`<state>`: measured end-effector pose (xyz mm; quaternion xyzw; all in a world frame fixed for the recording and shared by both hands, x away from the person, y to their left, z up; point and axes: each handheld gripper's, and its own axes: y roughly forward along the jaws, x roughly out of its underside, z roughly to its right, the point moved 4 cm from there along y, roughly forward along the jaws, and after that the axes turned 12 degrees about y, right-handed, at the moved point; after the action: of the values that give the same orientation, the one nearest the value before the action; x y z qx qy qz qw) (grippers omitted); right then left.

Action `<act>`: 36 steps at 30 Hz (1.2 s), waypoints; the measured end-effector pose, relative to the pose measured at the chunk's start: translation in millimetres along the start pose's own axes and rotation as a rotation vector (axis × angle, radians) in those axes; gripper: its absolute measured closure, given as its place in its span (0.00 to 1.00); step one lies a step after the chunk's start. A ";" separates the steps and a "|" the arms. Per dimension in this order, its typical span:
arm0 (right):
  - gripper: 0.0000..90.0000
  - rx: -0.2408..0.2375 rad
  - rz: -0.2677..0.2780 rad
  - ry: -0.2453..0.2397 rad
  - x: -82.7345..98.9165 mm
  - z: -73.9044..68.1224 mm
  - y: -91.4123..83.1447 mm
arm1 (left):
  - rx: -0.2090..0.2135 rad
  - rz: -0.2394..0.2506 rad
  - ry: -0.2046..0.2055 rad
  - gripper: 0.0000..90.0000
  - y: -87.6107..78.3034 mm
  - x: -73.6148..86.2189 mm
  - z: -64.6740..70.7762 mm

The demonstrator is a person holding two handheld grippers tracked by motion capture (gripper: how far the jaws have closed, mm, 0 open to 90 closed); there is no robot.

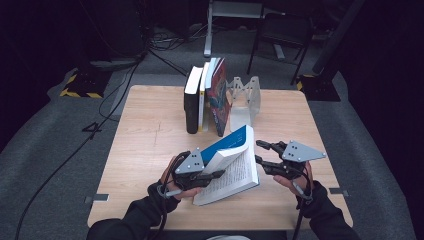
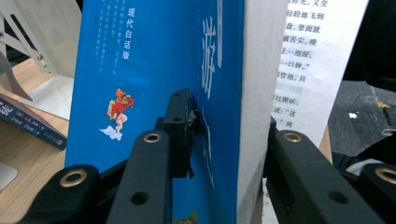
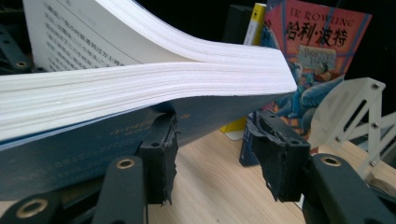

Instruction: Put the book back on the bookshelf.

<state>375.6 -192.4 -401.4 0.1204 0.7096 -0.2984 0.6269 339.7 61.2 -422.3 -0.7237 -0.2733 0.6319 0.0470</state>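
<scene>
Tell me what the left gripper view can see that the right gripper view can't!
The left gripper view sees the blue cover with a little cartoon figure, clamped between the left gripper jaws. The right gripper view sees the thick page edges, a red book standing behind, and the right gripper open, nothing pinched. Both see the open book's printed pages, the wooden table and the white bookend.

The left gripper (image 2: 219, 140) is clamped on a thick section of the book (image 2: 154, 70): one black pad lies flat on the blue cover, the other presses the far side of the white page block. An open page (image 2: 313, 56) of printed text fans out past it. Beyond the cover, a pale bookend (image 2: 42, 42) and another book (image 2: 28, 119) sit on the tabletop (image 2: 28, 154).
</scene>
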 end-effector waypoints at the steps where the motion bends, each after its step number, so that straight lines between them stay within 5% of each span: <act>1: 0.56 -0.010 0.008 -0.001 -3.0 -3.1 0.9 | 0.000 0.000 0.000 0.77 0.0 0.0 0.0; 8: 0.56 -0.040 0.025 -0.021 -13.5 -15.2 8.6 | -0.019 0.022 -0.024 0.77 -16.6 9.1 -1.0; 15: 0.51 -0.052 0.036 -0.031 -21.3 -24.7 16.7 | -0.081 0.059 -0.029 0.74 -28.5 18.9 4.7; 19: 0.48 -0.056 0.049 -0.042 -25.1 -31.5 21.3 | -0.104 0.080 -0.076 0.71 -35.2 28.5 8.1; 28: 0.46 -0.082 0.065 -0.045 -31.3 -44.1 31.8 | -0.123 -0.037 -0.110 0.60 -36.3 51.3 14.7; 36: 0.44 -0.128 0.044 -0.031 -28.9 -46.7 39.3 | -0.093 -0.085 -0.109 0.71 -34.3 56.8 6.7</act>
<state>364.2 -128.5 -382.7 0.0909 0.7146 -0.2406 0.6505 324.8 114.2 -459.9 -0.6773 -0.3351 0.6545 0.0252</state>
